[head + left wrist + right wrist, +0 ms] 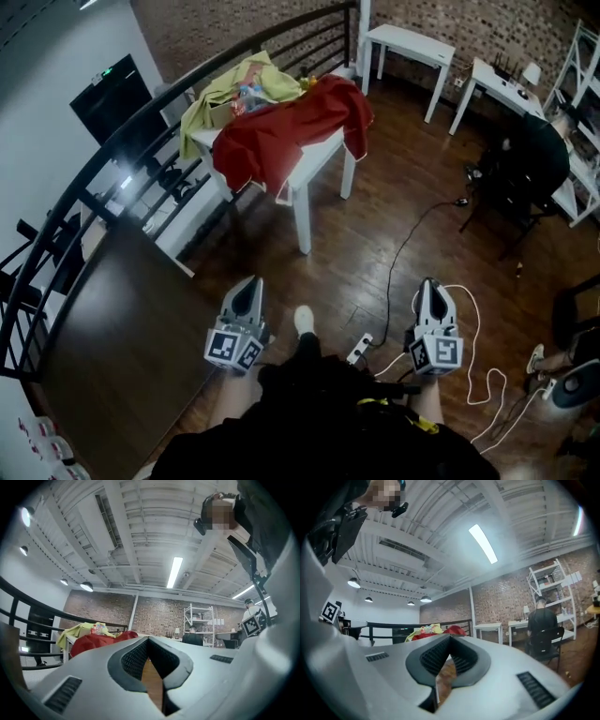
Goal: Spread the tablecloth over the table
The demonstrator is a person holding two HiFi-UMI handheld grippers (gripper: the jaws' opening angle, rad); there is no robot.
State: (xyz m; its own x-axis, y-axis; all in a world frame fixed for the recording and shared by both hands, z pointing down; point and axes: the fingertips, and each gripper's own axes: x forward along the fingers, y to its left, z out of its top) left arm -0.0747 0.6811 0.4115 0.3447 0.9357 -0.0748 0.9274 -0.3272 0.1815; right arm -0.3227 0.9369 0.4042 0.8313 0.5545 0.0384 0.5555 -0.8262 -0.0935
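A red tablecloth [281,136] lies bunched on a small white table [319,164] ahead, hanging over its front and right side. A yellow-green cloth [220,94] is heaped behind it. My left gripper [247,292] and right gripper [429,291] are held low over the wooden floor, well short of the table, both shut and empty. In the left gripper view the red tablecloth [96,642] shows far off at the left, beyond the left gripper [149,641]. The right gripper view has it small and distant [452,630] past the right gripper [450,639].
A black railing [103,159] curves along the left. A power strip [359,349] and white cable [473,356] lie on the floor between and right of the grippers. A seated person in black [534,155], white desks [408,42] and shelving [581,84] stand at the back right.
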